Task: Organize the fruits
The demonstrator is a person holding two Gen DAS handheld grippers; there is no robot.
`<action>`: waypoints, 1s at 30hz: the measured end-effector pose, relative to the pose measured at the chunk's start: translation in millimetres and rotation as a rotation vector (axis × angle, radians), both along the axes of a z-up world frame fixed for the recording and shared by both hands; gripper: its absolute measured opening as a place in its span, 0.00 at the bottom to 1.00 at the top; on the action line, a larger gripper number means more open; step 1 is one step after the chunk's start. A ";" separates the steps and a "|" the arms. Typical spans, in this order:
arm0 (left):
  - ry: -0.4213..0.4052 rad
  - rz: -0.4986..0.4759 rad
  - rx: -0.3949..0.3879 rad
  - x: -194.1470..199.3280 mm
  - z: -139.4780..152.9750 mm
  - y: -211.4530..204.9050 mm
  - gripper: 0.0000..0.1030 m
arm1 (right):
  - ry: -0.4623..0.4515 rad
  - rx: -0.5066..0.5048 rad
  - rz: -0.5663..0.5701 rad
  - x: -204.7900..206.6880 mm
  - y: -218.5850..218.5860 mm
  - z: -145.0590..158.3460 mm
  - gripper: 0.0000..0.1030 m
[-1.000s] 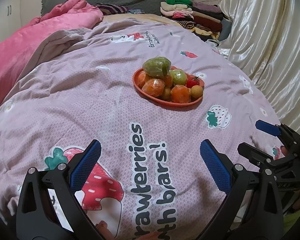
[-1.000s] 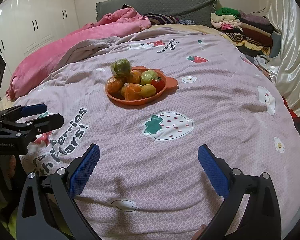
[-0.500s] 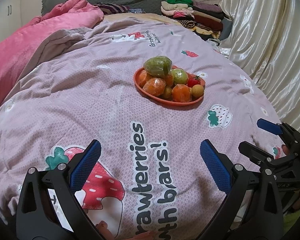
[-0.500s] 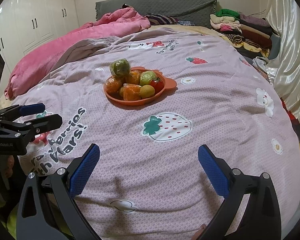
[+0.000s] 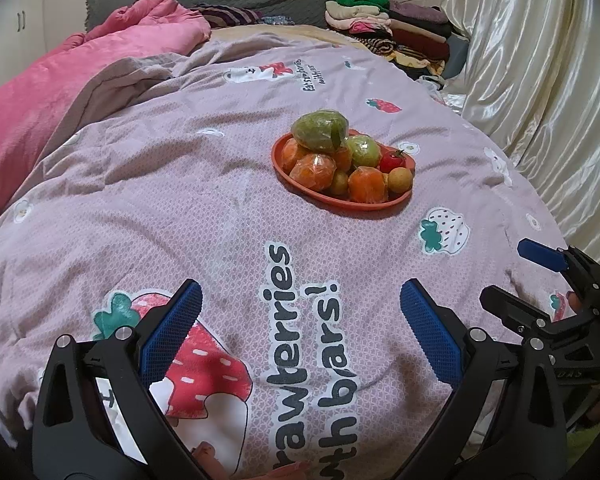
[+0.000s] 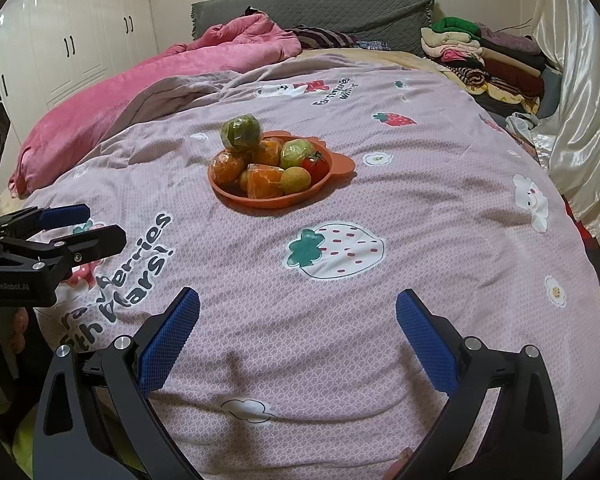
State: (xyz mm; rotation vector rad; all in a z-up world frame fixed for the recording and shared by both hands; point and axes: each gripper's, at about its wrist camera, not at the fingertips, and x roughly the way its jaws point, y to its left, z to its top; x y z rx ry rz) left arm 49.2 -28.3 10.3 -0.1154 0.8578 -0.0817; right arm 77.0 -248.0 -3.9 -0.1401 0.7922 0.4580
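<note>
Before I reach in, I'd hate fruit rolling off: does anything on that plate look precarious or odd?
Yes: the big green fruit sits perched on top of the wrapped oranges at the orange plate's far-left edge, overhanging the rim. Nothing has spilled onto the bedspread.

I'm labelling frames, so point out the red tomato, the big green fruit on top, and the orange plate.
red tomato (image 6: 315,163), right wrist view, its front.
big green fruit (image 6: 241,132), right wrist view, its middle.
orange plate (image 6: 276,201), right wrist view, near rim.
</note>
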 end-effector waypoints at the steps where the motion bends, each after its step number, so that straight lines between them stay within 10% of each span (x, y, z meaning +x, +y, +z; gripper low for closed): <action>1: 0.000 0.000 0.001 0.0 0.0 -0.2 0.91 | -0.001 0.000 0.000 -0.2 0.2 -0.6 0.95; 30: 0.016 0.008 0.016 0.8 -3.3 2.6 0.91 | -0.003 0.001 -0.002 -0.2 -1.7 0.7 0.95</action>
